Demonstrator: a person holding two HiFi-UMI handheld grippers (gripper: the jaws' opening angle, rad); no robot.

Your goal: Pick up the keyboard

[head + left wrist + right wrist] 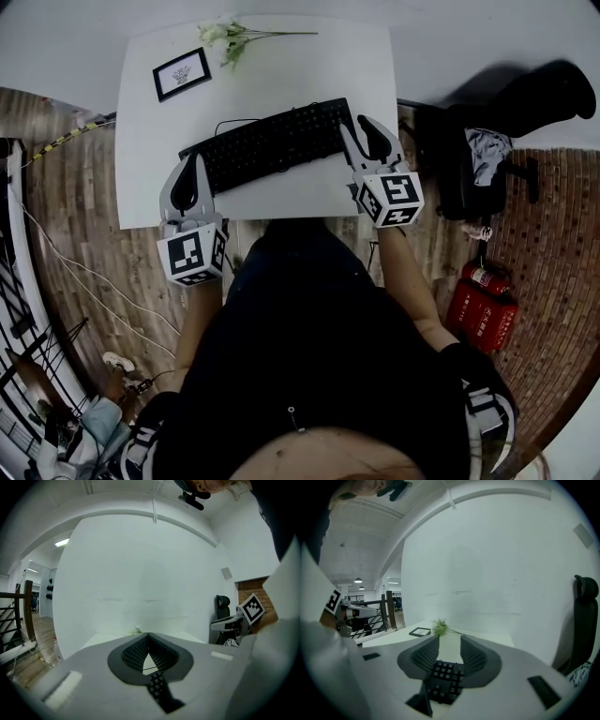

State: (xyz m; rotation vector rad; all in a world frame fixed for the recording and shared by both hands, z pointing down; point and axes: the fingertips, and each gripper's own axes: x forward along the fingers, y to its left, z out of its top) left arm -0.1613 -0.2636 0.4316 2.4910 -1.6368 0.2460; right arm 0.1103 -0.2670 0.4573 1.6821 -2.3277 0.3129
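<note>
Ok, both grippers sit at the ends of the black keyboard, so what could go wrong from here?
The left gripper has its jaws shut beside the long black keyboard, so it may shove that end rather than grip it.
The right gripper has its jaws apart at the other end; lifting there alone would likely tilt it.
The thin black cable could drag across the white table.

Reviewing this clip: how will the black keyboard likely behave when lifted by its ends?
The keyboard looks a rigid, long slab, so it probably stays straight but may tilt if one end lags. Its cable trails across the table and could tug.
</note>
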